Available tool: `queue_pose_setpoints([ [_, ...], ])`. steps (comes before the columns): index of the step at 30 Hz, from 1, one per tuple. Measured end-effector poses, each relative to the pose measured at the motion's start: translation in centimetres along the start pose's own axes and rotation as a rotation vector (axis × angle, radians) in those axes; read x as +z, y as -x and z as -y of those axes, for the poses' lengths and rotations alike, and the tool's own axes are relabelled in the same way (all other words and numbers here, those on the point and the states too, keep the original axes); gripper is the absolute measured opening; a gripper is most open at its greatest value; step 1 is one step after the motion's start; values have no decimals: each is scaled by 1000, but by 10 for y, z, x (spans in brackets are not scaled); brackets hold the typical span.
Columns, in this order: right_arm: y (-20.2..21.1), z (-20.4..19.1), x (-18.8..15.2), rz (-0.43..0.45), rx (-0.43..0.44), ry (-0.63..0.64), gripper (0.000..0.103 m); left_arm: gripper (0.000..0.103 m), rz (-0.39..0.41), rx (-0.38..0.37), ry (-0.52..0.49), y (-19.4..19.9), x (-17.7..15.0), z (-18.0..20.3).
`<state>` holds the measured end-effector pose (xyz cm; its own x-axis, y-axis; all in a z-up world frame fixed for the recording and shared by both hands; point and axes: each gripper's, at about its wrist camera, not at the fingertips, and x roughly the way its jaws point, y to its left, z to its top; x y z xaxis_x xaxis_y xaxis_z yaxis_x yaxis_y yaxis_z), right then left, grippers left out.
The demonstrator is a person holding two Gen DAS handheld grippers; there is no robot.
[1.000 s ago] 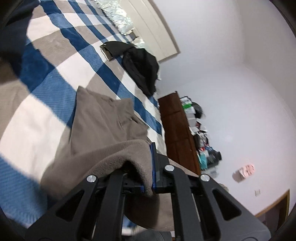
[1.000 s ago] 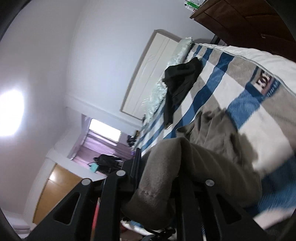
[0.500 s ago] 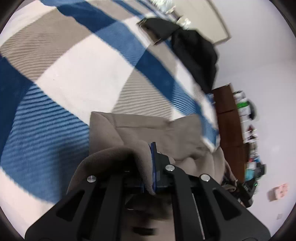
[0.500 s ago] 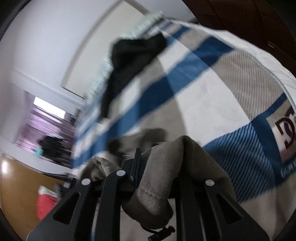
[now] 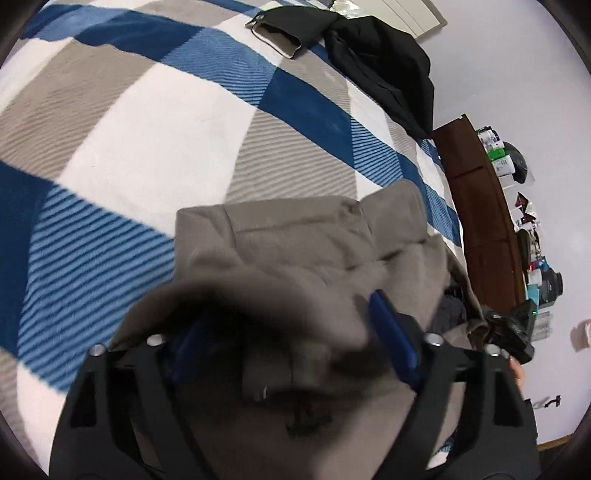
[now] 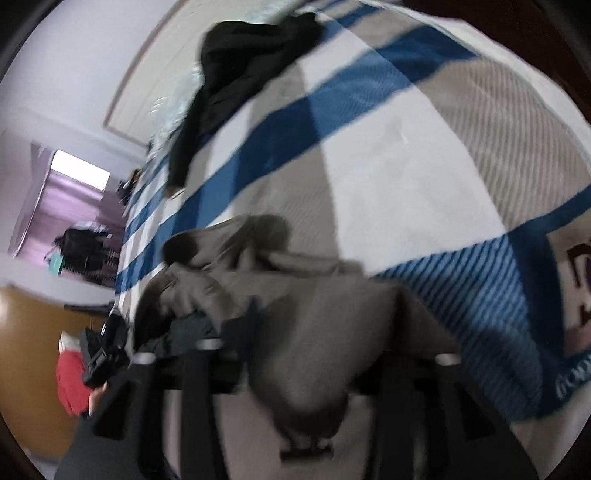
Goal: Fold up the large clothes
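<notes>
A taupe fleece garment [image 5: 295, 236] lies doubled over on the blue, white and grey checked blanket [image 5: 155, 122]. My left gripper [image 5: 288, 332] hangs just above the garment's near fold. Its jaws are opening, the blue pads [image 5: 391, 332] stand far apart, and a blurred edge of cloth lies loose between them. In the right wrist view the same garment [image 6: 332, 302] bunches under my right gripper [image 6: 343, 332]. That gripper's jaws are opening too, and the cloth sags between the fingers without being pinched.
A black garment [image 5: 384, 66] sprawls at the far end of the bed near the pale headboard [image 5: 417, 14]. A dark wooden dresser [image 5: 480, 206] with clutter on top stands beside the bed. A doorway [image 6: 74, 177] and a wooden door [image 6: 22, 369] show at the left.
Both grippers came down toward the bed with the garment's edge pinched in them. Their jaws then spread and let the cloth go, and it now lies folded over itself.
</notes>
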<state>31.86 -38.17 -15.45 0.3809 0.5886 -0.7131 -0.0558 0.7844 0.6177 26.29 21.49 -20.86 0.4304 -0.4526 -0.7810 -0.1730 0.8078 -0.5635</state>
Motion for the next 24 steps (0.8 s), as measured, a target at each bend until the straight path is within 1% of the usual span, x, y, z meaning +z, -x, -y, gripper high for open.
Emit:
queue_pose_setpoints([
  [1, 8, -8, -5, 6, 8, 28, 77, 85, 8, 12, -8, 7, -3, 1],
  [3, 22, -22, -18, 12, 7, 62, 77, 87, 40, 12, -25, 21, -13, 2],
  [5, 33, -38, -44, 15, -44, 100, 77, 87, 59, 35, -46, 31, -19, 3],
  [6, 35, -44, -54, 16, -51, 117, 77, 87, 67, 56, -58, 37, -23, 4],
  [8, 41, -58, -73, 11, -33, 134, 77, 87, 89, 74, -62, 52, -33, 8],
  [10, 46, -72, -95, 4, 13, 147, 78, 87, 96, 66, -61, 63, -46, 17],
  [12, 41, -92, -113, -12, 41, 171, 78, 89, 101, 58, -84, 69, -61, 30],
  [13, 40, -100, -119, -23, 53, 178, 80, 89, 104, 58, -104, 71, -71, 40],
  [14, 37, -109, -124, -34, 60, 188, 82, 89, 105, 57, -120, 71, -79, 49],
  [16, 31, -127, -134, -51, 80, 208, 83, 89, 115, 26, -147, 71, -100, 67],
  [18, 21, -143, -135, -66, 104, 214, 83, 89, 120, -14, -171, 65, -121, 84],
  [19, 14, -153, -136, -71, 110, 210, 85, 89, 130, -14, -187, 62, -128, 89],
  [21, 2, -164, -136, -76, 102, 170, 92, 89, 180, 7, -223, 59, -143, 100],
  [22, -5, -167, -135, -88, 102, 148, 94, 89, 233, 22, -247, 60, -153, 105],
  [24, -25, -177, -133, -121, 132, 110, 94, 89, 289, 11, -277, 58, -163, 109],
])
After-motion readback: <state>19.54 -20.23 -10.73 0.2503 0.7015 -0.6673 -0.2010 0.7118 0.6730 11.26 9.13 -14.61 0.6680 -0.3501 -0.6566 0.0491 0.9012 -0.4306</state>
